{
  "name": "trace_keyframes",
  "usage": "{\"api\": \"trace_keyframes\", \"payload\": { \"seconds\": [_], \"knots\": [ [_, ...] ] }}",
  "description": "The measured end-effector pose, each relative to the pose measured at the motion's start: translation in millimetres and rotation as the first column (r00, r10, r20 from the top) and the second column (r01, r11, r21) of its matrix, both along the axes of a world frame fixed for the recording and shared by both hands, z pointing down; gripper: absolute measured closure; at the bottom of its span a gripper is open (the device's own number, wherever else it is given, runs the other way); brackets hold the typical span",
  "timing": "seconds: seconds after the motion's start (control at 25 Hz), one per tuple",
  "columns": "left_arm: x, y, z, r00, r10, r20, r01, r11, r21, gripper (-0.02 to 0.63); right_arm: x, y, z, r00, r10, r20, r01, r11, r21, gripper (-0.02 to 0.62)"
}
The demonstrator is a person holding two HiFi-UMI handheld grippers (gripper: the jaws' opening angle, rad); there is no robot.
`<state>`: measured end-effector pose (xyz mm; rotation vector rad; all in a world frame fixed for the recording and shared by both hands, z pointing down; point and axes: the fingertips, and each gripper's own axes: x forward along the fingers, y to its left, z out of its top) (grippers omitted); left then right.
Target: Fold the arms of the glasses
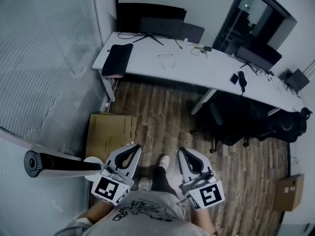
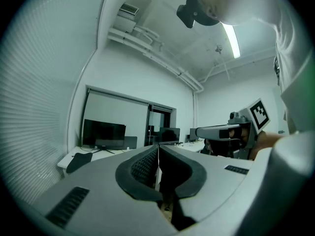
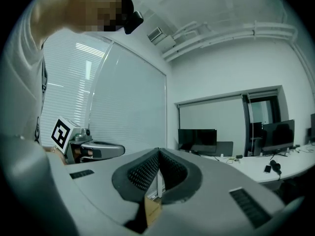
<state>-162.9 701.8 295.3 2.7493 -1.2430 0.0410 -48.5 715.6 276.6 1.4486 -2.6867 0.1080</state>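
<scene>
The glasses (image 1: 166, 59), a thin wire frame with the arms spread, lie on the white desk (image 1: 206, 70) far ahead across the wooden floor. I hold both grippers close to my body, well short of the desk. The left gripper (image 1: 135, 148) is shut with nothing between its jaws. The right gripper (image 1: 183, 151) is also shut and empty. In the left gripper view the jaws (image 2: 158, 146) meet at the tips, with the right gripper (image 2: 216, 131) beside them. In the right gripper view the jaws (image 3: 159, 151) touch, and the left gripper (image 3: 98, 149) sits to the left.
On the desk stand a black monitor (image 1: 150, 19), a dark pad (image 1: 118, 58), a phone (image 1: 234, 78) and a second monitor (image 1: 258, 55). A black office chair (image 1: 256, 122) stands by the desk. A flat cardboard box (image 1: 112, 132) leans near the glass wall at left.
</scene>
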Motion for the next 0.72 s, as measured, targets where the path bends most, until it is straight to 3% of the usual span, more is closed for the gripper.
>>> {"api": "trace_keyframes", "payload": {
  "seconds": [0.24,0.72],
  "knots": [
    [13,-31,4,1.000,0.006,0.003,-0.006,1.000,-0.001,0.583,12,-30,8,1.000,0.002,0.006,-0.002,1.000,-0.012,0.586],
    [74,-125,5,1.000,0.011,0.019,-0.011,1.000,-0.016,0.583,72,-120,12,1.000,-0.003,0.031,0.004,1.000,-0.024,0.586]
  ]
}}
